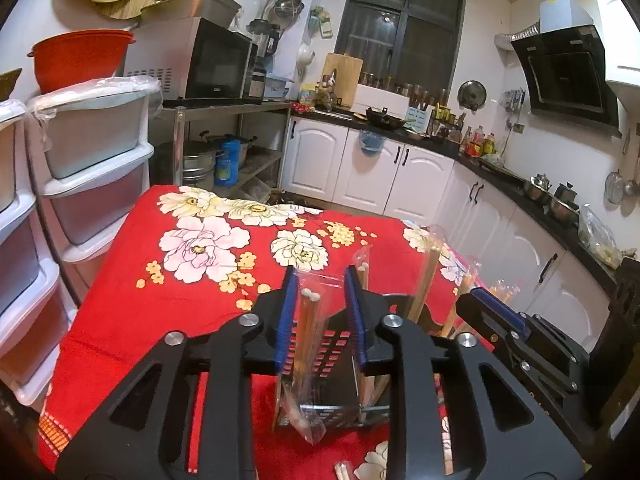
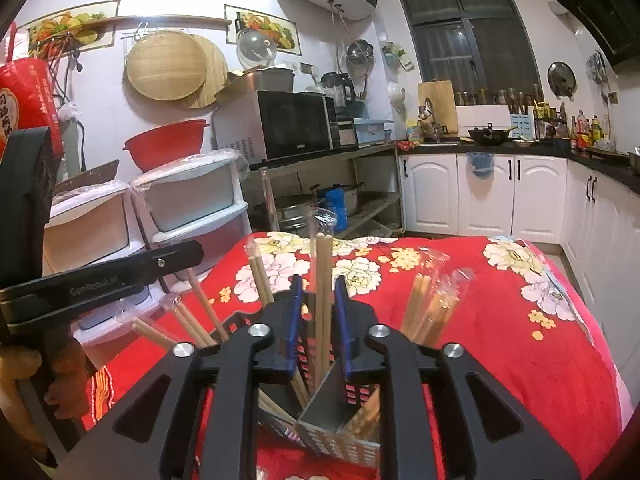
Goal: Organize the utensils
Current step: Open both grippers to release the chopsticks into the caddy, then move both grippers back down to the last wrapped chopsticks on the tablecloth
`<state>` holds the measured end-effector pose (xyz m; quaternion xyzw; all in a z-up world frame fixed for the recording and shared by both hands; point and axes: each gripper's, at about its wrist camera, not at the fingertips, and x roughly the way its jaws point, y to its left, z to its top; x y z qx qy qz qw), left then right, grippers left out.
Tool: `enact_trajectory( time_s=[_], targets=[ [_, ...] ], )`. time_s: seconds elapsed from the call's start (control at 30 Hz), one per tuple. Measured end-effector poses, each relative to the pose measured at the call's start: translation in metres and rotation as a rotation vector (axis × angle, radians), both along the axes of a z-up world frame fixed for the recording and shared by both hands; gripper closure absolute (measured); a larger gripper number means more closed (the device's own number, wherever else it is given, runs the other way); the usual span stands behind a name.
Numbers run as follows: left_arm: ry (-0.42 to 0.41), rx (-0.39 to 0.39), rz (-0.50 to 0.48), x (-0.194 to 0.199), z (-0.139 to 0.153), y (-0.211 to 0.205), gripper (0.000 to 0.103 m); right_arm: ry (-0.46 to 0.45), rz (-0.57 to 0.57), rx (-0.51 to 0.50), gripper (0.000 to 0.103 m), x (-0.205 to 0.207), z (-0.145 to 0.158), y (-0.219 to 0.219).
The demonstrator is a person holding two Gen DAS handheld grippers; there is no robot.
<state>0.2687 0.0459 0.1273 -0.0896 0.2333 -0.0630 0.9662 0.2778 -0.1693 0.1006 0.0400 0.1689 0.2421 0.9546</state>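
Below, left gripper [image 1: 321, 280] stands wide around a wrapped chopstick pair [image 1: 308, 320] in the holder [image 1: 336, 364]; right gripper [image 2: 318, 288] likewise straddles upright chopsticks [image 2: 323, 280], untouched.

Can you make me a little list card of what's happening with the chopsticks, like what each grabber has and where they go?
left hand-held gripper: around wrapped chopsticks, over the holder
right hand-held gripper: around another wrapped pair
holder: slotted metal box with compartments, chopsticks standing in it
surface: red flowered cloth
grip: jaws near the wrappers, contact unclear
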Motion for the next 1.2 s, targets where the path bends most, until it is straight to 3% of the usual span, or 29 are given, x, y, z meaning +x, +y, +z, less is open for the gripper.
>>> enact_trajectory(
  time_s=[0.27, 0.4, 0.53, 0.83, 1.2],
  targets=[
    [-0.005, 0.002, -0.001, -0.012, 0.001, 0.001, 0.067, 0.028, 0.009, -0.016, 0.073, -0.012, -0.003, -0.005],
    [-0.003, -0.006, 0.001, -0.020, 0.000, 0.003, 0.058, 0.042, 0.020, -0.008, 0.053, -0.019, -0.002, -0.008],
    [-0.009, -0.017, 0.003, -0.028, 0.002, 0.005, 0.048, 0.063, 0.025, -0.016, 0.041, -0.024, -0.003, -0.011],
    [-0.004, -0.025, -0.017, -0.046, 0.004, 0.004, 0.023, 0.079, 0.022, -0.025, 0.034, -0.040, -0.005, -0.020],
    [0.008, -0.034, -0.023, -0.076, -0.008, 0.004, 0.019, 0.083, 0.019, -0.053, 0.030, -0.061, -0.006, -0.031]
  ],
)
